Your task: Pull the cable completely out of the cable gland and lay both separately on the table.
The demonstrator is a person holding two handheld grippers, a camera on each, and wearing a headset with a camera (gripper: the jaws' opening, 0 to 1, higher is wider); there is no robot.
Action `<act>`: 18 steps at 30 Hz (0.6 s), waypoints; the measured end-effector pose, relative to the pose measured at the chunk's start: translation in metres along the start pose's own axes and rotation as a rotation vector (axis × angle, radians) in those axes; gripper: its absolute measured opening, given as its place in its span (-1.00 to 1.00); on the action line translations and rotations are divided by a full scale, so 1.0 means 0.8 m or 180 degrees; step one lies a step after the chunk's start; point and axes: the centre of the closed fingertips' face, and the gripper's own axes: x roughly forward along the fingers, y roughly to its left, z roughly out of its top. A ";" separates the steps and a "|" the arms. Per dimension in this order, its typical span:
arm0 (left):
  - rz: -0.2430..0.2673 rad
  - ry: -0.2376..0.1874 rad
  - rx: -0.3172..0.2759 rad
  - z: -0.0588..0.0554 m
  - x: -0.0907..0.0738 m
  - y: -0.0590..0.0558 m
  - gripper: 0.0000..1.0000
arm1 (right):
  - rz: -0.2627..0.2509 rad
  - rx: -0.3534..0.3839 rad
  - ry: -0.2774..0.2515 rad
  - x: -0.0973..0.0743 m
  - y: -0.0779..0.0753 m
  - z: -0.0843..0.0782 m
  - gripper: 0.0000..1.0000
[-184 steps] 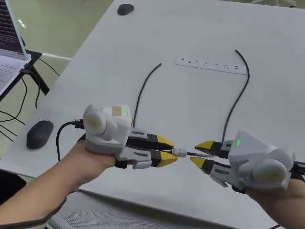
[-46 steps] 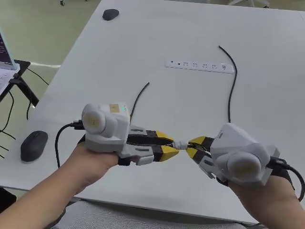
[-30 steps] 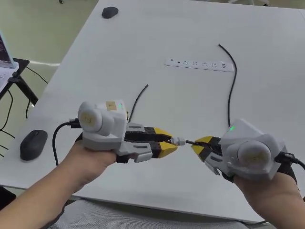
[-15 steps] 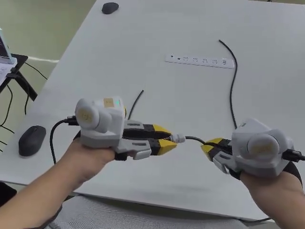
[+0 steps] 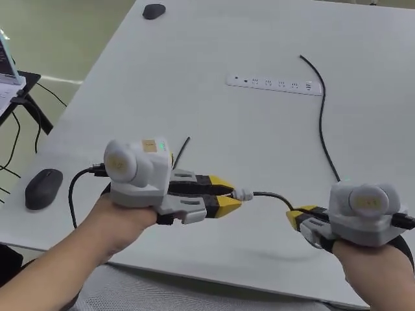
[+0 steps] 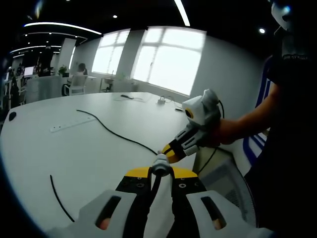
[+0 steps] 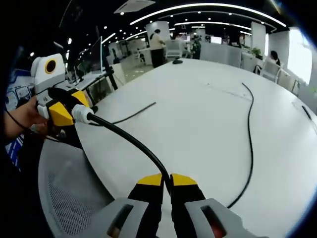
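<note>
Above the table's [image 5: 194,97] near edge, the left gripper [image 5: 229,197] pinches the white cable gland [image 5: 243,194] between its yellow tips, holding it in the air. A black cable [image 5: 272,195] comes out of the gland and arcs across to the right gripper [image 5: 297,218], whose jaws are pressed together on it. The grippers are apart. Farther back, a long black lead [image 5: 321,123] lies on the table beside the end of a white power strip [image 5: 274,84].

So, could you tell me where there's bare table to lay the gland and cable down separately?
The widest bare table lies between the power strip, short black cable and long black cable. Left of the strip is bare too. The left gripper and right gripper crowd the front edge.
</note>
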 end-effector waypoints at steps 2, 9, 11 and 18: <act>0.0006 0.0002 -0.0002 -0.001 0.001 -0.001 -0.71 | 0.0015 0.0035 0.0019 0.001 0.001 -0.002 -1.00; 0.0056 0.0047 -0.0008 -0.007 -0.001 0.002 -0.70 | 0.0063 -0.0125 -0.0030 -0.001 0.004 -0.005 -0.99; 0.0060 0.0050 -0.0009 -0.008 -0.003 0.003 -0.70 | 0.0077 -0.0171 -0.0060 -0.003 0.006 -0.004 -0.98; 0.0090 0.0044 -0.0022 -0.007 -0.008 0.007 -0.70 | 0.0123 -0.0309 -0.0052 -0.007 0.011 -0.005 -0.95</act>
